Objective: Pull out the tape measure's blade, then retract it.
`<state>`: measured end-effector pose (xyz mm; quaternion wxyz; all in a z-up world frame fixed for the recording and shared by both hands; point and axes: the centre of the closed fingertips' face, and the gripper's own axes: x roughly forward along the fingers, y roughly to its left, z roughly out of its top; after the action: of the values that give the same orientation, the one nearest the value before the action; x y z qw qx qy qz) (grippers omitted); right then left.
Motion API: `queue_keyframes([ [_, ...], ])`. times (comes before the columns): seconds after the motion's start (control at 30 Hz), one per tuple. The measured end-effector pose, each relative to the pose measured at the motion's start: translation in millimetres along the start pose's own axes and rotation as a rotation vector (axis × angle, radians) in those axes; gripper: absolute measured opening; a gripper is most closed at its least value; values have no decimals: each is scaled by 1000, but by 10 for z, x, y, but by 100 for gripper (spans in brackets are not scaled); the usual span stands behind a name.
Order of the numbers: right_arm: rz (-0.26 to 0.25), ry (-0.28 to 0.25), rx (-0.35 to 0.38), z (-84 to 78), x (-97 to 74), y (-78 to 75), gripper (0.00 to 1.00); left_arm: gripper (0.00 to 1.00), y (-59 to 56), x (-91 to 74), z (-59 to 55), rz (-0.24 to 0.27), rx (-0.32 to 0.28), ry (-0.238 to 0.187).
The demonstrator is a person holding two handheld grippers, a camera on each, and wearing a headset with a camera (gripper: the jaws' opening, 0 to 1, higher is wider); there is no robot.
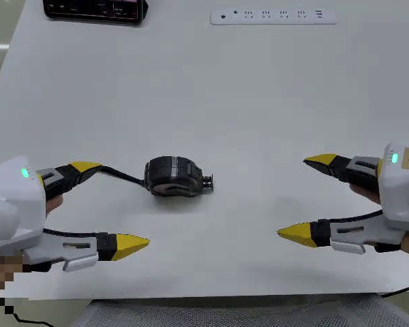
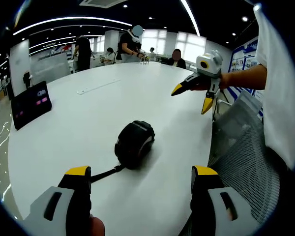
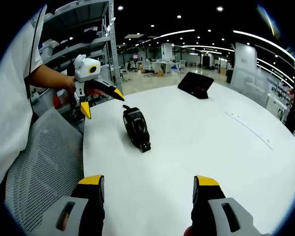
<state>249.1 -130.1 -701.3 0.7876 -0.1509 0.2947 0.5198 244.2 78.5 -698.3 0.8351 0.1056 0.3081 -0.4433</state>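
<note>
Tape measure (image 1: 172, 177) is flanked by left gripper (image 1: 116, 203) and right gripper (image 1: 292, 197), both spread, presumably for bracing and pulling.

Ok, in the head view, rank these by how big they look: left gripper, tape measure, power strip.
1. Left gripper, nearest the camera.
2-3. Tape measure and power strip: unsure. The strip is longer but thinner, and it lies farther away.
</note>
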Motion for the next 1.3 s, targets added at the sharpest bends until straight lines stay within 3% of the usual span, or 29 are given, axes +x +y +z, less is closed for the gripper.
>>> queue_keyframes([
  [0.4, 39, -5, -27, 32, 172, -71, 71, 77, 43, 144, 26, -31, 44, 32],
  [0.8, 91, 44, -72, -35, 345, -49, 70, 74, 96, 325, 12, -65, 105, 96],
  [1.3, 128, 64, -93, -43, 478, -72, 68, 57, 157, 495, -33, -108, 159, 188],
])
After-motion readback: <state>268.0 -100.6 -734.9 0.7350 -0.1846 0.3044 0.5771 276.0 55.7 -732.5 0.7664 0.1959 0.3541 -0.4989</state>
